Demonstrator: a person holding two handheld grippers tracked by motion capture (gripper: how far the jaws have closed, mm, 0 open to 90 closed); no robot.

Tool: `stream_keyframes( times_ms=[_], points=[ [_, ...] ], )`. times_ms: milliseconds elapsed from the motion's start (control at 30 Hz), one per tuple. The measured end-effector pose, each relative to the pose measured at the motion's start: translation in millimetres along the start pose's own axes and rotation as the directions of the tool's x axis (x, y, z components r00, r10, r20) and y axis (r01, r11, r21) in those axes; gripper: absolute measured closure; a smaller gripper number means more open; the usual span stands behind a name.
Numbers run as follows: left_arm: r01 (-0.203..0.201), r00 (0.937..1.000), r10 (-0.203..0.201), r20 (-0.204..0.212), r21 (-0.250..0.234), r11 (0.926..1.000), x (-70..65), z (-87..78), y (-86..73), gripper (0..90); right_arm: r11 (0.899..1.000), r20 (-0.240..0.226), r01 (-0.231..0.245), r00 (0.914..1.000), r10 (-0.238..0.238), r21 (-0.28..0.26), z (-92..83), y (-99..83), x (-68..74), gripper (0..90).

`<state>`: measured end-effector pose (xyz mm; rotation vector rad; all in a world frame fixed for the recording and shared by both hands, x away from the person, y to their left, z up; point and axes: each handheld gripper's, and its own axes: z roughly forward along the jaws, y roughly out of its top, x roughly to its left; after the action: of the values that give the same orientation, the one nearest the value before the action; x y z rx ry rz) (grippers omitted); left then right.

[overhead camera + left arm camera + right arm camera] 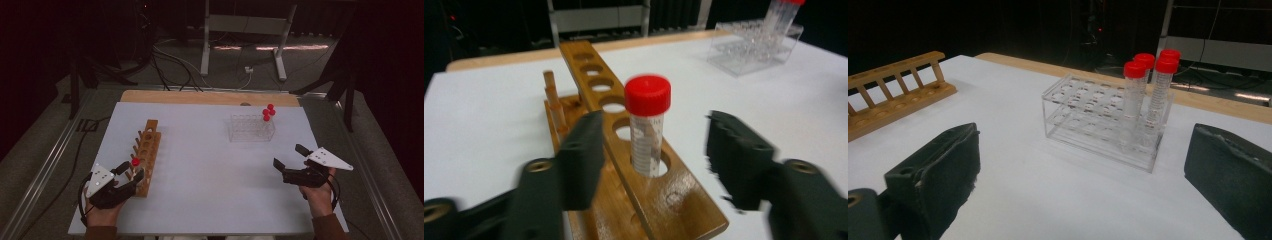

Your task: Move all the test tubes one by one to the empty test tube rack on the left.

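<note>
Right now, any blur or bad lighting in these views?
Left gripper view: jaws motion-blurred, red-capped tube in the wooden rack fairly sharp. Right gripper view: sharp, clear rack well lit, background dark. High view: dim surroundings, floor glare behind the table.

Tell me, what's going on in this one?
A person with a gripper in each hand is moving red-capped tubes from a clear plastic rack to a wooden rack. One tube stands upright in a hole near the wooden rack's near end; the left gripper sits around it with jaws apart, not touching. Three capped tubes wait in the clear rack. The right gripper is open and holds nothing.
</note>
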<state>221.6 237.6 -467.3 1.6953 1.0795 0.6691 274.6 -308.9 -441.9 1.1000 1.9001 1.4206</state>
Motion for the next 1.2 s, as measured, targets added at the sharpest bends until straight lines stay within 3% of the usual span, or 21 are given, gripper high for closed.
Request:
stream_keyframes(
  times_ms=[33, 167, 300, 367, 633, 933, 1200],
  points=[
    [0.002, 1.0000, -0.002, -0.005, -0.010, 0.9999, -0.9, -0.8, 0.8, 36.7, 1.000, 0.000, 0.000, 1.0000, 0.000, 0.000, 0.0, 0.0, 0.0, 1.4],
    [0.006, 0.9998, -0.007, -0.019, -0.047, 0.9989, -5.1, -3.0, 7.9, 20.6, 1.000, 0.004, -0.001, 1.0000, 0.001, -0.001, 0.2, 0.4, -0.5, 1.4],
    [0.008, 0.9998, -0.009, -0.018, -0.087, 0.9962, -11.4, -3.3, 18.8, 16.7, 1.000, 0.007, 0.001, 1.0000, -0.001, 0.000, 0.8, 1.5, -0.8, 1.4],
    [-0.007, 0.9998, 0.005, -0.018, -0.094, 0.9956, -14.5, -2.0, 24.5, 14.9, 1.000, 0.006, 0.001, 1.0000, -0.001, 0.000, 1.3, 2.6, -0.7, 1.4],
    [0.001, 0.9999, 0.001, 0.016, -0.118, 0.9930, -27.7, 12.6, 41.8, 1.9, 1.000, 0.024, 0.004, 0.9997, -0.004, 0.005, 7.1, 8.8, -1.7, 1.4],
    [-0.013, 0.9975, 0.021, 0.067, -0.120, 0.9927, -44.8, 28.4, 46.6, 1.1, 1.000, 0.051, 0.014, 0.9986, -0.015, 0.006, 20.3, 26.4, -5.2, 1.5],
    [-0.013, 0.9961, 0.023, 0.085, -0.120, 0.9927, -46.6, 31.4, 42.7, 1.1, 1.000, 0.076, 0.012, 0.9970, -0.014, 0.019, 41.1, 39.5, -11.1, 3.7]
  ],
)
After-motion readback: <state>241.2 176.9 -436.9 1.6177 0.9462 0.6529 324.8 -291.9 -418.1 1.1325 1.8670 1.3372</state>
